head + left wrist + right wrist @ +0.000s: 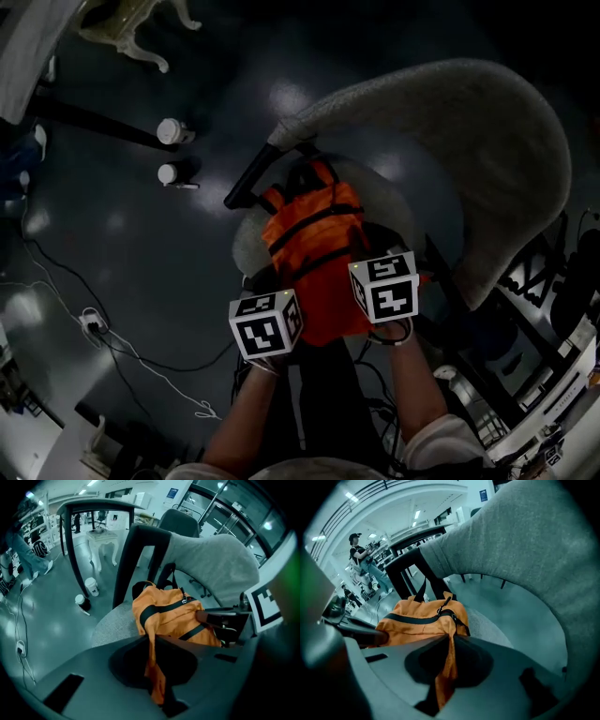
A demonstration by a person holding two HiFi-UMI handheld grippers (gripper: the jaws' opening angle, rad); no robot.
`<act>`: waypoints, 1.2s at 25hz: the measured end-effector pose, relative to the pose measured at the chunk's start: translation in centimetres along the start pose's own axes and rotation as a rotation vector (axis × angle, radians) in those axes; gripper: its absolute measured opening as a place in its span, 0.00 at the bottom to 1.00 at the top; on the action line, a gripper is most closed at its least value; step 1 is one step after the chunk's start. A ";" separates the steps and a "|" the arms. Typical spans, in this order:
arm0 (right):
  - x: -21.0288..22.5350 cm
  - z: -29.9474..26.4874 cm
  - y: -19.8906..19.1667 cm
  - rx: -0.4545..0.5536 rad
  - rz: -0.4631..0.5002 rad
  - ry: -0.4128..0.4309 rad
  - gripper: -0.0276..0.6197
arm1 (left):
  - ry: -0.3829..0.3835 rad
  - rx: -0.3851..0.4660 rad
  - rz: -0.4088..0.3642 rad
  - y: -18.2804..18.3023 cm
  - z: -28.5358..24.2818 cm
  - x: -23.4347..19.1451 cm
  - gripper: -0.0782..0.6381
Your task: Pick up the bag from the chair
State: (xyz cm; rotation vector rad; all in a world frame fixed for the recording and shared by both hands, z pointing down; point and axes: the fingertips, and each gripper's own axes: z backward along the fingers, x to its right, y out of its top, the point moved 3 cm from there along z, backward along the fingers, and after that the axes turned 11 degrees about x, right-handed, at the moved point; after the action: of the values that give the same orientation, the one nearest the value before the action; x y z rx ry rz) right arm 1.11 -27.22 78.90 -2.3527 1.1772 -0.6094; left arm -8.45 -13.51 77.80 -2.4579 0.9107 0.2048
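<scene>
An orange bag (314,246) with black straps lies on the seat of a grey chair (469,141). My left gripper (281,305) is at the bag's near left corner, shut on a fold of its orange fabric (152,667). My right gripper (370,277) is at the near right corner, shut on another fold of the bag (447,663). In the left gripper view the bag (173,616) rests on the grey seat (112,623). From the right gripper view the bag (419,620) sits under the curved backrest (525,545).
Two white-lidded cups (172,131) (169,173) stand on the dark floor left of the chair. White cables (94,323) trail across the floor at left. A white table's legs (131,37) are at top left. Equipment (553,375) crowds the right edge. A person (365,559) stands far off.
</scene>
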 end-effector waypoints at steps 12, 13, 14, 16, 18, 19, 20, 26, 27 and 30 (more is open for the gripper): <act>-0.4 8.4 1.6 0.119 -0.138 -0.048 0.11 | -0.077 0.000 -0.113 2.4 5.5 3.6 0.15; -0.4 9.1 1.7 0.126 -0.147 -0.055 0.11 | -0.083 0.003 -0.120 2.5 5.9 3.9 0.15; -0.5 9.8 1.6 0.133 -0.159 -0.062 0.11 | -0.089 0.006 -0.131 2.7 6.4 4.3 0.15; -0.4 11.3 1.6 0.152 -0.189 -0.075 0.11 | -0.104 0.013 -0.156 3.0 7.3 5.2 0.15; -0.2 12.9 1.7 0.177 -0.221 -0.095 0.11 | -0.126 0.024 -0.176 3.6 8.2 6.1 0.15; -0.1 13.7 1.7 0.190 -0.236 -0.107 0.11 | -0.138 0.032 -0.187 4.0 8.6 6.6 0.15; 0.0 14.5 1.8 0.203 -0.250 -0.120 0.11 | -0.149 0.040 -0.200 4.4 9.1 7.1 0.15; -0.4 20.0 2.9 0.295 -0.305 -0.191 0.11 | -0.229 0.067 -0.300 6.6 12.7 10.0 0.15; -0.5 21.0 3.1 0.315 -0.315 -0.200 0.11 | -0.241 0.075 -0.320 7.1 13.5 10.4 0.15; -0.8 23.3 4.1 0.376 -0.336 -0.216 0.11 | -0.268 0.112 -0.375 8.8 15.6 11.5 0.15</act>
State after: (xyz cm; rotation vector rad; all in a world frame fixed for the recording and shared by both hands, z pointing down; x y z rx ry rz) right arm 11.17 -24.43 57.60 -2.2292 0.5219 -0.6049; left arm -4.81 -17.83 57.25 -2.3704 0.3318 0.3294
